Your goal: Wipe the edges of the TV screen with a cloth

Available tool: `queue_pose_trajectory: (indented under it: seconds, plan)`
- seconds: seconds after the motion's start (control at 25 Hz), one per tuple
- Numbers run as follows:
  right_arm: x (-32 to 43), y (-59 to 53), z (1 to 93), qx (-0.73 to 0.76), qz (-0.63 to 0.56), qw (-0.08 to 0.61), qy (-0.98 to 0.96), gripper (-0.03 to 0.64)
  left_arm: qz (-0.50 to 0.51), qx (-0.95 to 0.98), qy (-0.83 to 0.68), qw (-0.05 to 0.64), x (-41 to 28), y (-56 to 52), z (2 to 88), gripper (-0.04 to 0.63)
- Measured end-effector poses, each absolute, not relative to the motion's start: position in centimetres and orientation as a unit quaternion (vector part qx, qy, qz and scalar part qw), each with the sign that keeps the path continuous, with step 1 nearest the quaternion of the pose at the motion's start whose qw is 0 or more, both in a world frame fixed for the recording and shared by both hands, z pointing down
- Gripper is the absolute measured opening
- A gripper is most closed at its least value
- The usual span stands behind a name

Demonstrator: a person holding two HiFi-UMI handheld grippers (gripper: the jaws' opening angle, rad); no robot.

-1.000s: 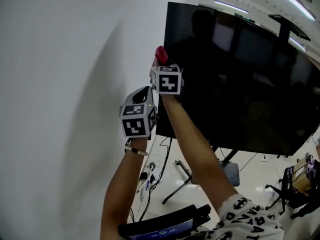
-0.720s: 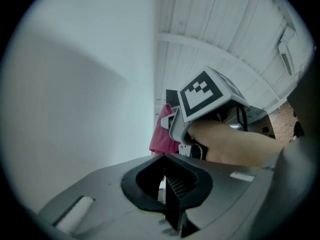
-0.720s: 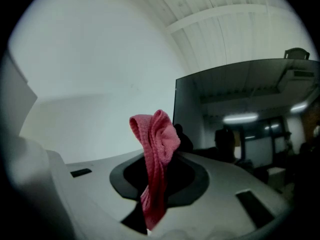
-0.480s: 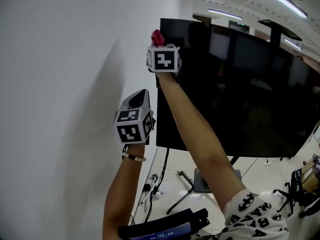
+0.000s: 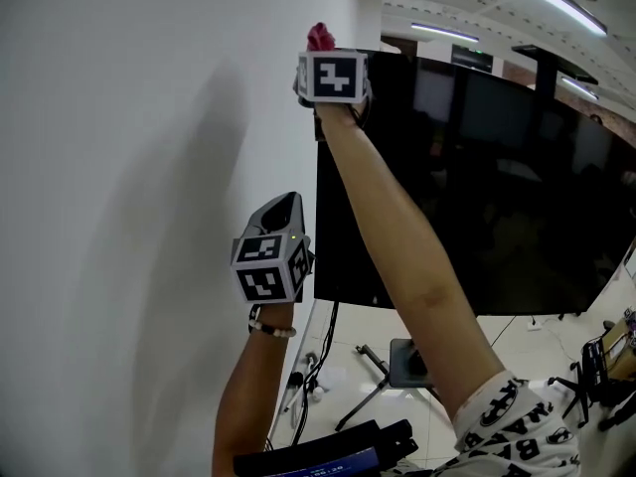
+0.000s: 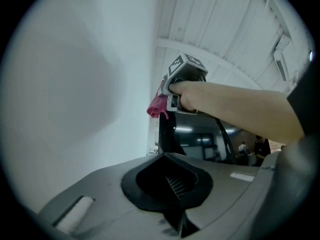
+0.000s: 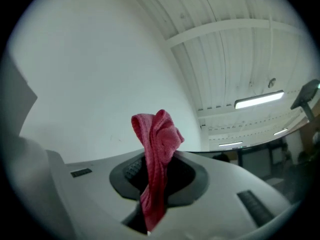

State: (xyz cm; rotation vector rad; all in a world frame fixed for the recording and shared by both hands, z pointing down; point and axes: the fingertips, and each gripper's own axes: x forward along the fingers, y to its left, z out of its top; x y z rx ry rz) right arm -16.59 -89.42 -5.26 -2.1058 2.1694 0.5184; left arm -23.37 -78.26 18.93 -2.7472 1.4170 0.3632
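Note:
A large black TV screen [image 5: 477, 187] stands on a stand beside a white wall. My right gripper [image 5: 323, 56] is raised to the TV's top left corner and is shut on a red cloth [image 5: 319, 36], which pokes up above the top edge. In the right gripper view the cloth [image 7: 157, 144] stands bunched out of the right gripper [image 7: 154, 186]. My left gripper [image 5: 281, 207] hangs lower, beside the TV's left edge, shut with nothing in it. The left gripper view looks past the left gripper [image 6: 172, 184] up at the cloth [image 6: 157, 105] and the screen [image 6: 200, 139].
The white wall [image 5: 149, 167] runs close along the TV's left side. Stand legs and cables [image 5: 363, 386] lie on the floor below the screen. A dark device [image 5: 328, 453] sits at the bottom of the head view. Ceiling lights [image 7: 257, 100] run overhead.
My right gripper has carried the red cloth up along the TV's left edge to its top corner. The left gripper has stayed low, roughly where it was.

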Motion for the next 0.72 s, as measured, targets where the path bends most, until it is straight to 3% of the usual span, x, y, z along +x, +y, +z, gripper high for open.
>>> queue_pose_trajectory:
  seconds: [0.2, 0.4, 0.72]
  plan:
    - [-16.9, -85.7, -2.8, -0.658, 0.16, 0.06, 0.733, 0.077, 0.116, -0.889, 0.444, 0.011, -23.4, -77.2, 21.1, -0.005]
    - [-11.2, -76.9, -2.4, -0.598, 0.162, 0.114, 0.776, 0.077, 0.11, -0.904, 0.413, 0.006, -18.7, -72.9, 20.9, -0.005]
    - [0.1, -65.1, 12.0, -0.61, 0.089, 0.093, 0.782, 0.075, 0.07, -0.931, 0.354, -0.064, -9.6, -65.6, 30.7, -0.005]
